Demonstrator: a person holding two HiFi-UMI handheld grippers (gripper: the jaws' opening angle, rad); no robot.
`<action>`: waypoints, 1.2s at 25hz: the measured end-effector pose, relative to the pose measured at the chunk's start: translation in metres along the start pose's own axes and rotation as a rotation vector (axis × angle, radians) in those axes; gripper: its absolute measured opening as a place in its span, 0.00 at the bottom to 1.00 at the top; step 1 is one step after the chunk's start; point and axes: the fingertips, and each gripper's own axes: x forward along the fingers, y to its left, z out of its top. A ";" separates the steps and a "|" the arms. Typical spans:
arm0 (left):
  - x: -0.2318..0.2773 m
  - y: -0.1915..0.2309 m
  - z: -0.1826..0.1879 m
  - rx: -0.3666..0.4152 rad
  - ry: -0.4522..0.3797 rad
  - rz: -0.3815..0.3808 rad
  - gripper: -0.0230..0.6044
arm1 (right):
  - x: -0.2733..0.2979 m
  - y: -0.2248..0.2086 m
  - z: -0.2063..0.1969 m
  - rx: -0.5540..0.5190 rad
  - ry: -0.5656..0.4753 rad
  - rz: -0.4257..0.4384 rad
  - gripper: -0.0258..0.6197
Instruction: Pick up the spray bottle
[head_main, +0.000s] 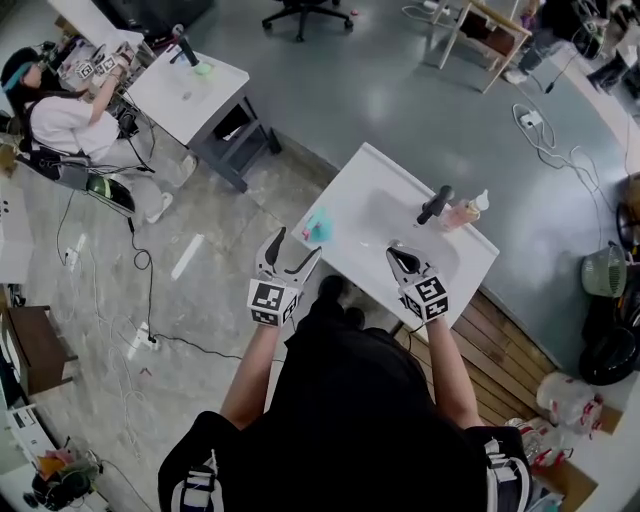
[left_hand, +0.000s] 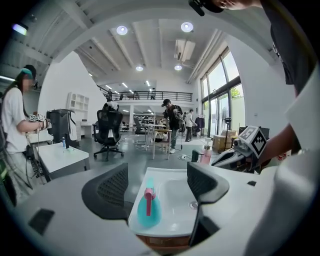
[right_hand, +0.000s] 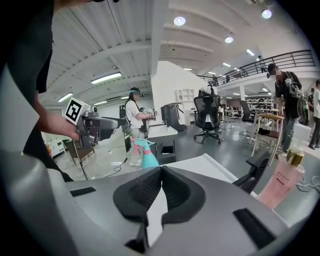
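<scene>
Fingers (left_hand: 107, 192) of the left gripper (head_main: 299, 242) are spread wide apart, and nothing is held between them. The spray bottle (left_hand: 148, 207), teal with a pink trigger, is seen through the gap between them, a little ahead and not touched. It is placed upright on the near left corner of the white sink (head_main: 372, 178), beside the basin. Fingers (right_hand: 140, 192) of the right gripper (right_hand: 161, 171) are pressed together, with nothing pinched between them. This gripper is held over the near edge of the sink, to the right of the bottle and well apart from it. A black tap (head_main: 435, 205) and a pink bottle (head_main: 464, 212) are found at the far right side of the sink, close to each other. Another person (head_main: 62, 115) is seen at a second table (head_main: 170, 95), far to the left.
</scene>
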 end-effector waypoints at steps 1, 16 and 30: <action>0.003 0.002 -0.002 0.000 0.006 -0.008 0.59 | 0.000 -0.004 0.001 0.003 0.001 -0.010 0.06; 0.062 0.019 -0.035 -0.017 0.055 -0.108 0.59 | 0.004 -0.037 -0.007 0.057 0.022 -0.146 0.07; 0.086 0.029 -0.065 0.016 0.123 -0.154 0.59 | -0.007 -0.036 -0.019 0.112 0.029 -0.256 0.07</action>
